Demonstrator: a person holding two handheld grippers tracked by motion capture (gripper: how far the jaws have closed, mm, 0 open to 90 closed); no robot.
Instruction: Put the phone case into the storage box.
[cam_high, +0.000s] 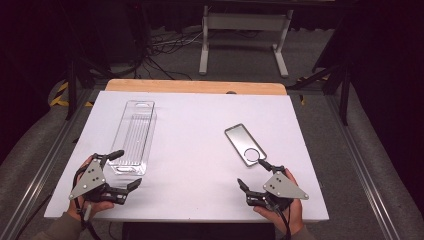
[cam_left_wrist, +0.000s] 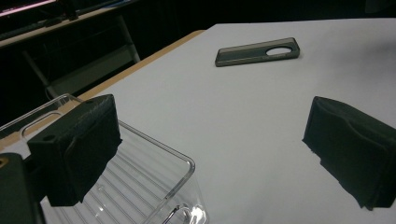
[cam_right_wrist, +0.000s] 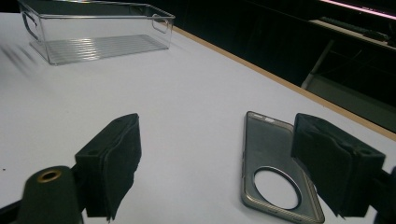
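The right claw (cam_high: 254, 172) stood spread and empty just short of the phone case (cam_high: 244, 144), whose long axis ran away from it toward the clear bin (cam_high: 134, 136); the left claw (cam_high: 125, 169), also spread, sat at the bin's near end on the white surface (cam_high: 200, 130).
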